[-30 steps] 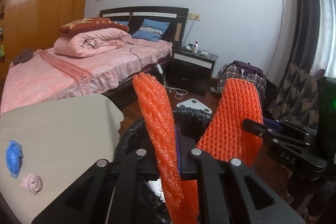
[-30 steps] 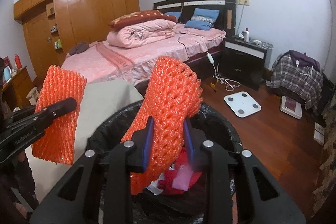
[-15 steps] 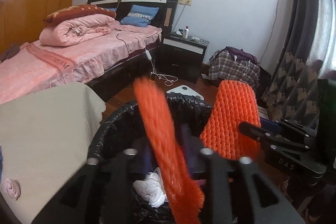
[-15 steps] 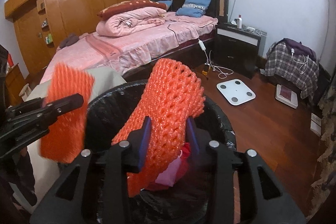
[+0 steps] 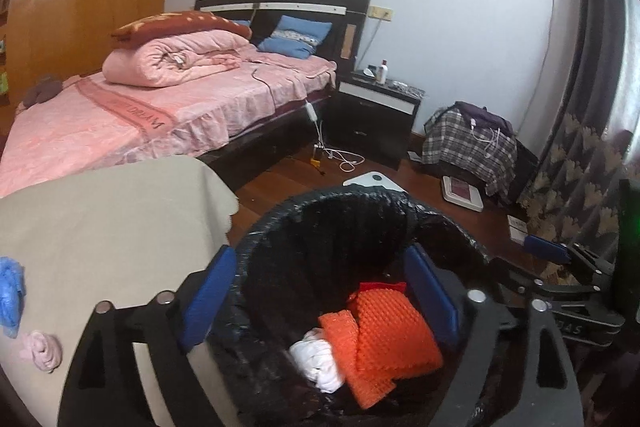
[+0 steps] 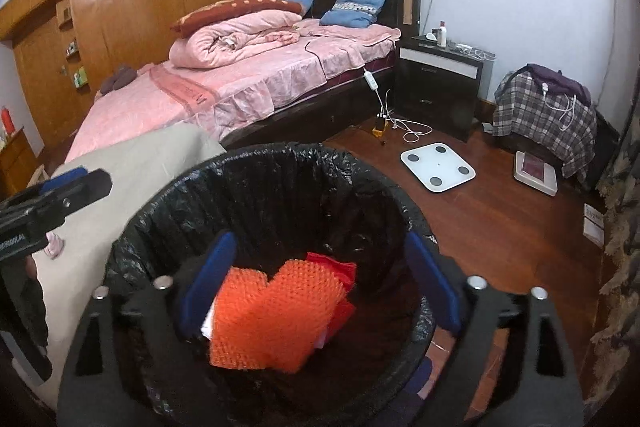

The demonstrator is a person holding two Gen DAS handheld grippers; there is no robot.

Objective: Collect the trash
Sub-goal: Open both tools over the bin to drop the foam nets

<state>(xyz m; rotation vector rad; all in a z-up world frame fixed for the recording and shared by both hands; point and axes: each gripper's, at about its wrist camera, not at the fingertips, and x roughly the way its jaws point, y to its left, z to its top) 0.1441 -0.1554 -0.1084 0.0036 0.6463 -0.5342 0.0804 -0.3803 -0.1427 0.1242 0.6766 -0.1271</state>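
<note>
Now that both foam nets [image 5: 394, 337] lie in the bin [image 6: 256, 163], left gripper [image 5: 320, 301] and right gripper [image 6: 316, 283] gape empty, jaws just opened; tabletop [image 5: 112, 219] scraps remain.

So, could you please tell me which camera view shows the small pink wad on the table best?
The left wrist view shows the pink wad best: it lies whole on the beige tablecloth, beside a blue wad. In the right wrist view only a pink sliver peeks out behind the left tongs.
</note>
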